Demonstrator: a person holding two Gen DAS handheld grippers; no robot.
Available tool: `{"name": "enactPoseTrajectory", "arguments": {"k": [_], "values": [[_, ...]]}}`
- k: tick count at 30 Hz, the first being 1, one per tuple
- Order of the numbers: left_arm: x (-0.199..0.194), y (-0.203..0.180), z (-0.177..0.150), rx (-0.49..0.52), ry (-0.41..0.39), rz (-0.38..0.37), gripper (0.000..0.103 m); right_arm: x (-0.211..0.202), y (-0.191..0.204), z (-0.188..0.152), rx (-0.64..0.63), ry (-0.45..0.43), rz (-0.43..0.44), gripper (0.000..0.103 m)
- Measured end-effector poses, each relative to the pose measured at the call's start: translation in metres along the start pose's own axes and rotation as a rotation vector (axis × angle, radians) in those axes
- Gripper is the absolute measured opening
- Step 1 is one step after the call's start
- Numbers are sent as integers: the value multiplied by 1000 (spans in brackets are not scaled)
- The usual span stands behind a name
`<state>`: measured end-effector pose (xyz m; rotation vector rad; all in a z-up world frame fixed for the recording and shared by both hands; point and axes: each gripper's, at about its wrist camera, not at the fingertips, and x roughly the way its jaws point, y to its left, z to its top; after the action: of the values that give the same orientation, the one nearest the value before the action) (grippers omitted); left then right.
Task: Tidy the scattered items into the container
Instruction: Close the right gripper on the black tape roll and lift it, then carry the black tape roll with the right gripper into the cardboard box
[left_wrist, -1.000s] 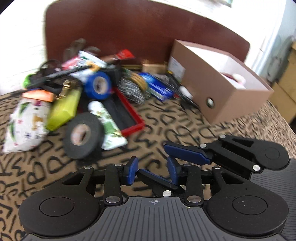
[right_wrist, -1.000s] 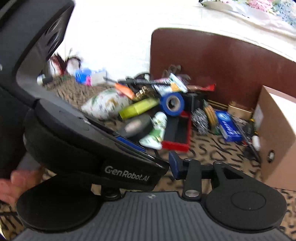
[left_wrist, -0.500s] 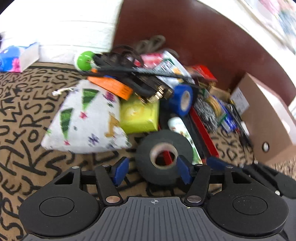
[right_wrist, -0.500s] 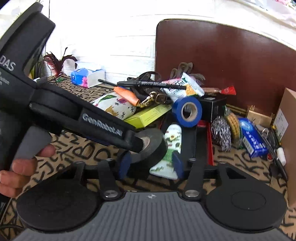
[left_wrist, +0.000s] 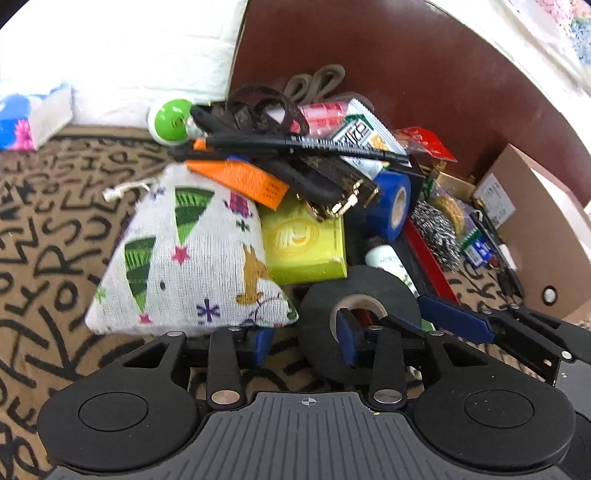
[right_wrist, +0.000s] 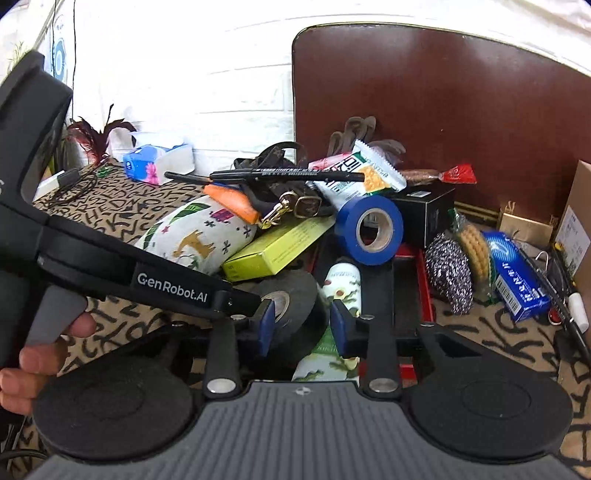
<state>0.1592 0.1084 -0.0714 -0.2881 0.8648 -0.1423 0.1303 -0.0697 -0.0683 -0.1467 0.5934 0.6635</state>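
"GenRobot.AI" lettering on my left gripper (right_wrist: 266, 295), one finger (left_wrist: 347, 334) inside the black tape roll's (left_wrist: 360, 295) core, spread around its wall, roll on the lettered cloth (left_wrist: 48, 258), my right gripper (right_wrist: 301, 325) parted beside it

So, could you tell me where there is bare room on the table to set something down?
The patterned cloth left of the drawstring pouch is bare, up to the tissue pack. A smaller patch lies between the steel scourer and the cardboard box. The heap from the pouch to the blue tape roll is crowded.
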Motion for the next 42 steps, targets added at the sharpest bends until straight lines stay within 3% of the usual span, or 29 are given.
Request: {"name": "enactPoseTrajectory", "arguments": {"k": [5,6,15,16,27,30,32,37,39,41,42], "values": [[8,8,-1,-69,33,-62,47,2,-2,-1,12,4,16,39],[7,6,-2,-60,34,-73,41,2,-5,-2,22,9,28,38],[-15,-44,-32,122,60,-30,39,-41,-6,-26,18,62,9,34],[-19,-53,-38,146,67,-32,44,-49,-8,-31,27,67,9,34],[-35,-142,-100,277,164,-163,44,-139,-46,-92,167,108,-105,34],[-39,-163,-114,329,168,-179,52,-158,-53,-107,213,102,-131,34],[-39,-170,-117,331,173,-180,61,-166,-55,-111,235,92,-161,38],[-39,-166,-115,264,177,-172,61,-170,-57,-113,259,51,-174,41],[-42,-163,-113,255,163,-155,56,-167,-57,-111,263,38,-165,41],[-41,-161,-110,254,169,-158,39,-162,-57,-109,263,38,-154,41],[-39,-161,-109,255,177,-163,37,-158,-57,-109,265,43,-149,40]]}}
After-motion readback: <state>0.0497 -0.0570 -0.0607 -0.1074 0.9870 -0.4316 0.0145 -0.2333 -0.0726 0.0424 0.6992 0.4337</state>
